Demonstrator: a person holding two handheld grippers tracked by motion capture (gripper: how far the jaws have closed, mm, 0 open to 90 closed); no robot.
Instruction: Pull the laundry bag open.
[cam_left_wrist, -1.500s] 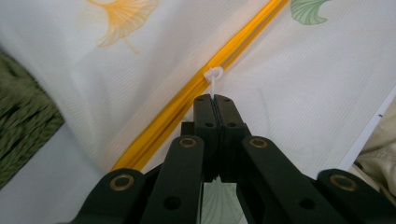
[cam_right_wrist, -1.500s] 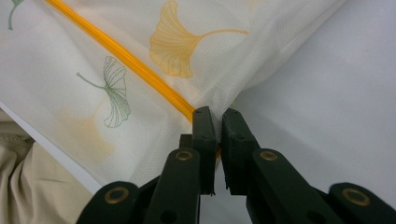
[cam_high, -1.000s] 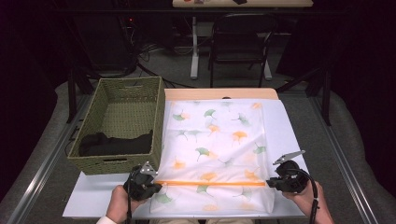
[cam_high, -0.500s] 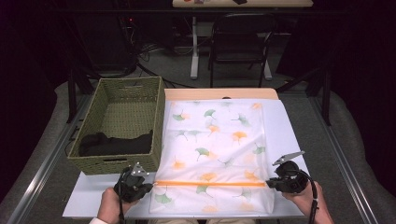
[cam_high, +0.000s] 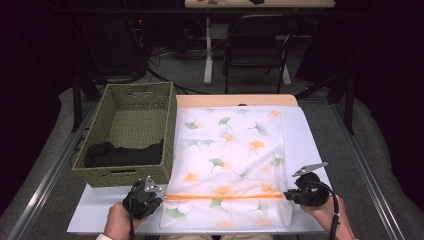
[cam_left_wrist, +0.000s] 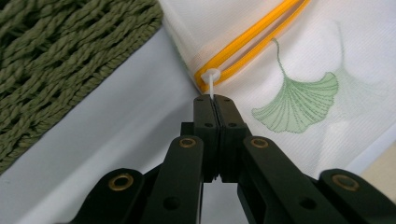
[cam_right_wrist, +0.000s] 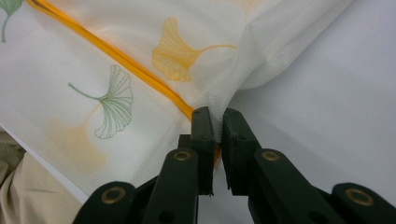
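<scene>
Near the table's (cam_high: 310, 145) near edge, the left gripper (cam_left_wrist: 214, 100) pinches only the thin zipper pull (cam_left_wrist: 211, 80) of the mesh bag (cam_high: 235, 150) (right of the basket (cam_high: 100, 175)), which may slip out if the right gripper (cam_right_wrist: 215, 116), clamping the bag's right edge, tugs.

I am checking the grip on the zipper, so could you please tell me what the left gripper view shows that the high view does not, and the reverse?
Left gripper view alone: the small white plastic zipper pull pinched between the shut left tongs, at the end of the orange zipper.

High view alone: the dark cloth lying in the basket, the right tongs at the bag's other edge, and the black chair behind.

Both: the white mesh laundry bag with ginkgo leaves and the green woven basket.
</scene>
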